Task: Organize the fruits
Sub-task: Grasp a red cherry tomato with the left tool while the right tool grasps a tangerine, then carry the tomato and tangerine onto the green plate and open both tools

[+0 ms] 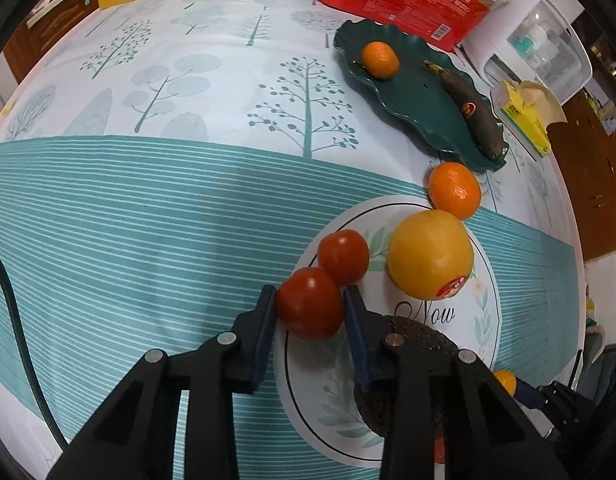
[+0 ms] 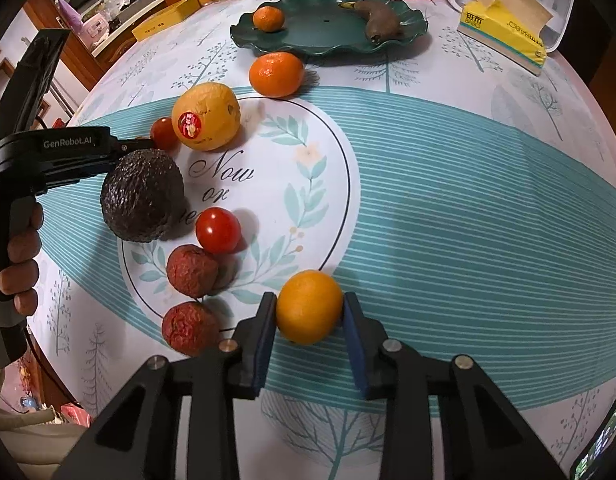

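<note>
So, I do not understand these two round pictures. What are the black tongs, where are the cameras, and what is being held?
A person holds one hand tool in each hand; each has a wide-angle camera looking along its tongs. In the left tool's picture, the left tongs are shut on a tomato. In the right tool's picture, the right tongs are shut on a small orange. On the tablecloth lie an avocado, a yellow orange, more fruit, and a green plate.
</note>
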Demonstrator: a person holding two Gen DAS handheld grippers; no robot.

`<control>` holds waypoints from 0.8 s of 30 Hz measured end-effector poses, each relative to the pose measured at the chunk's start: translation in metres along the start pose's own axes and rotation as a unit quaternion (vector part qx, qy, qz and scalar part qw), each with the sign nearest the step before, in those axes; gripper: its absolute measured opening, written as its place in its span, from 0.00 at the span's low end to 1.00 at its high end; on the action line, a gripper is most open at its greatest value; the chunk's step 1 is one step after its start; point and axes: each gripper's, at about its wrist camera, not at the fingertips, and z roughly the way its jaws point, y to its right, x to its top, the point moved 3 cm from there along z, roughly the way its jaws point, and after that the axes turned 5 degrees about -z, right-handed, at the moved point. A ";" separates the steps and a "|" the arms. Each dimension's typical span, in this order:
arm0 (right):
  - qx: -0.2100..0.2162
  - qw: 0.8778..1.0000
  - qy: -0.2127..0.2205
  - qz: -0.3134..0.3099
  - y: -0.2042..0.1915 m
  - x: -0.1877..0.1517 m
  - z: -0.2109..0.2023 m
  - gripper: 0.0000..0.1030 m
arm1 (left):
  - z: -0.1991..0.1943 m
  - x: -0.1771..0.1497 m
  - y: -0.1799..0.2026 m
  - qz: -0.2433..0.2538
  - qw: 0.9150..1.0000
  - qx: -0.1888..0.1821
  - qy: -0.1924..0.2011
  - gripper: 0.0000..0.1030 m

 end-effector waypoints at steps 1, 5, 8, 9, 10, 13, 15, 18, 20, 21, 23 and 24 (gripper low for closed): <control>0.000 1.000 0.000 0.000 0.000 0.000 0.000 0.32 | 0.000 -0.001 0.000 0.001 1.000 -0.002 0.000 0.31; 0.003 1.000 0.002 0.001 0.000 0.000 0.001 0.32 | -0.006 -0.005 -0.004 0.004 1.000 -0.012 0.010 0.31; 0.005 1.000 0.003 0.003 0.001 0.001 0.001 0.31 | -0.020 -0.008 -0.009 0.009 0.999 -0.025 0.034 0.31; 0.006 1.000 0.004 0.004 0.001 0.001 0.000 0.31 | -0.026 -0.009 -0.009 0.012 0.999 -0.029 0.042 0.31; 0.007 1.000 0.005 0.004 0.001 0.001 0.000 0.31 | -0.031 -0.009 -0.009 0.016 0.998 -0.030 0.051 0.31; 0.006 1.000 0.013 0.001 0.001 0.003 -0.004 0.31 | -0.047 -0.008 -0.004 0.036 0.997 -0.023 0.072 0.31; 0.004 1.000 0.022 -0.006 -0.001 0.006 -0.009 0.31 | -0.055 -0.007 -0.002 0.046 0.995 -0.021 0.081 0.31; 0.003 0.999 0.033 -0.014 -0.003 0.011 -0.019 0.31 | -0.065 -0.004 0.006 0.058 0.994 -0.019 0.089 0.31; 0.004 0.999 0.041 -0.017 -0.004 0.016 -0.026 0.31 | -0.071 -0.002 0.012 0.062 0.994 -0.019 0.091 0.31; 0.004 0.999 0.046 -0.017 -0.004 0.019 -0.031 0.31 | -0.075 -0.002 0.015 0.066 0.993 -0.019 0.092 0.31; 0.011 0.998 0.054 -0.013 -0.002 0.026 -0.040 0.31 | -0.084 0.000 0.022 0.075 0.992 -0.020 0.096 0.31; 0.015 0.998 0.058 -0.010 -0.001 0.031 -0.046 0.31 | -0.091 0.002 0.027 0.083 0.991 -0.022 0.100 0.31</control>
